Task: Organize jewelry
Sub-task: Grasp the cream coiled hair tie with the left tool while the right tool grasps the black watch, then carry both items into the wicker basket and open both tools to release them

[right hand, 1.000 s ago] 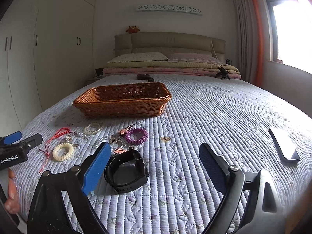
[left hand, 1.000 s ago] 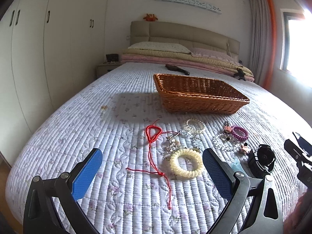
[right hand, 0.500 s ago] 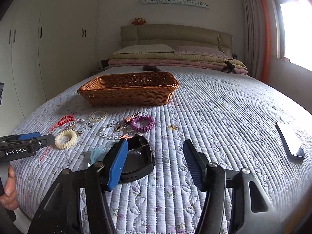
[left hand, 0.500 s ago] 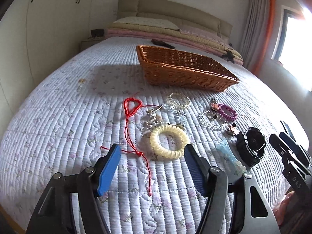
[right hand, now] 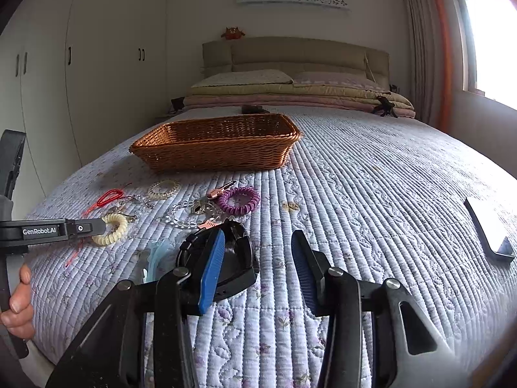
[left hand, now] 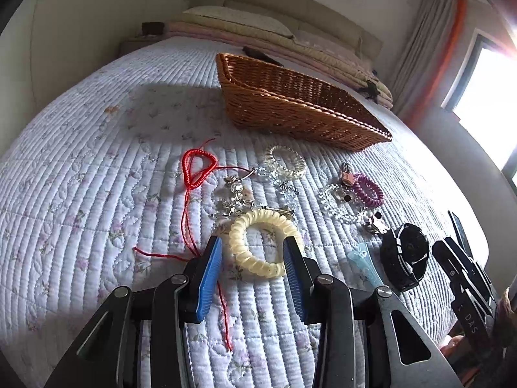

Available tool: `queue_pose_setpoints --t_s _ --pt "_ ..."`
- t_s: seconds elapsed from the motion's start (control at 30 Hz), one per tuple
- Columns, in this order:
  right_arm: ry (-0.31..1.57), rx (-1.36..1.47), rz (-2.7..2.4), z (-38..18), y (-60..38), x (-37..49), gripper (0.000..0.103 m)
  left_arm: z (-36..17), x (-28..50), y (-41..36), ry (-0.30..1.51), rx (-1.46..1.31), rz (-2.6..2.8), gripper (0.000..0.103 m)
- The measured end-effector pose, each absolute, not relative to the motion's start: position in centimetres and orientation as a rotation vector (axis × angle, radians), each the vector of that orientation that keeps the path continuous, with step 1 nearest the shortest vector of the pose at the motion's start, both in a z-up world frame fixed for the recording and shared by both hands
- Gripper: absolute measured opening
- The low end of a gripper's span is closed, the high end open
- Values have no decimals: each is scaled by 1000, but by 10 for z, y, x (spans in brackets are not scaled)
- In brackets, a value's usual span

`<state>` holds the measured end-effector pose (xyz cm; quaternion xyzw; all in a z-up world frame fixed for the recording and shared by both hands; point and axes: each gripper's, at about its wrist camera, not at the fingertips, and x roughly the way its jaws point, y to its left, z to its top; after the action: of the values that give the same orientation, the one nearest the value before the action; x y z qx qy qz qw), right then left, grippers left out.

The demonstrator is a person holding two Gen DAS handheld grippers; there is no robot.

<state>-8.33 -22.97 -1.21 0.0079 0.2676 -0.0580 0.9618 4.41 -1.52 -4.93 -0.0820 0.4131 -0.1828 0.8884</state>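
Left gripper (left hand: pixel 252 252) straddles the cream spiral hair tie (left hand: pixel 263 242) on the quilt (left hand: pixel 97 194), jaws closing, pads flanking it, not pressing yet. Right gripper (right hand: pixel 257 258) jaws closing too, left pad over the black watch (right hand: pixel 239 258), only bare quilt in the gap, nothing gripped. Red cord (left hand: pixel 197 174), clear spiral tie (left hand: pixel 286 161), purple spiral tie (left hand: pixel 366 190) and a light blue clip (left hand: pixel 365 263) lie loose in front of the wicker basket (left hand: pixel 290 106). Phone (right hand: pixel 489 228) well apart at the right.
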Motion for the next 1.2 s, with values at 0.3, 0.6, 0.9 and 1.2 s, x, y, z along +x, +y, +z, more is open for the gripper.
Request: queue_pose_setpoints --t_s 0.3,0.6,0.9,1.2 --pt "605 25 -76 -16 -227 -71 40 -51 49 -26 859 -73 -309 12" --pt "706 32 -65 -30 -227 -49 22 -49 35 -29 827 -81 -394 12" --pt "642 46 -79 -15 -231 -58 17 -26 23 -29 751 -96 -428 12" --pt "565 43 -43 35 -233 -23 17 21 46 -41 653 -51 -413 12"
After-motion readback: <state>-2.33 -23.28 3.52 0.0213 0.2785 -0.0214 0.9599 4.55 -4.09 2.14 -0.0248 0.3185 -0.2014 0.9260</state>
